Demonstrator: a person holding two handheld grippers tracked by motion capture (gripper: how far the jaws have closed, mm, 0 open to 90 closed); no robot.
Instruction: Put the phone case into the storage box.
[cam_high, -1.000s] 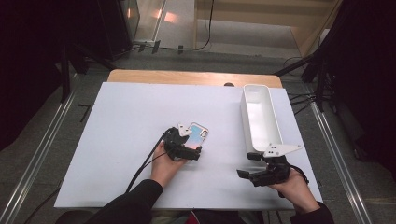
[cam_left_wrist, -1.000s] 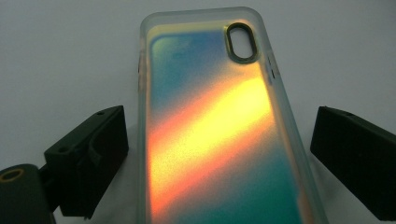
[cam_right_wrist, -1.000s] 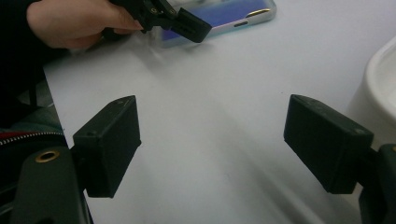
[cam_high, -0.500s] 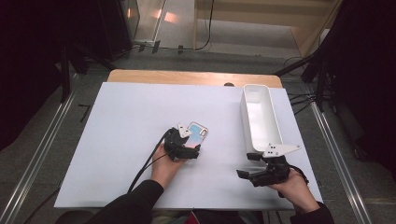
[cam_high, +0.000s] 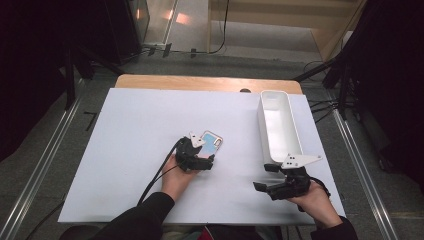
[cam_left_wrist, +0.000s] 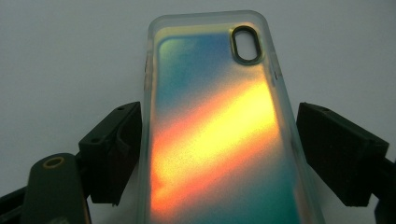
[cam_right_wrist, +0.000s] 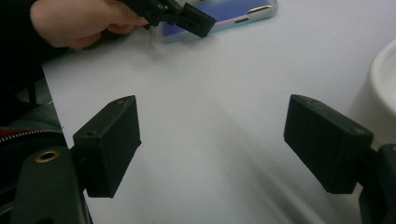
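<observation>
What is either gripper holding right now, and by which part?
Nothing yet. The left gripper straddles the phone case at its long edges, right pad still apart. The right gripper is empty.

High overhead view, two close tool views, shared phone case (cam_high: 211, 141).

Phone case (cam_high: 212, 140): iridescent, flat on white sheet (cam_high: 135, 150).
Left gripper (cam_high: 206, 161): at case's near end.
Right gripper (cam_high: 267, 176): beside white bin (cam_high: 279, 126), nothing between jaws.
</observation>
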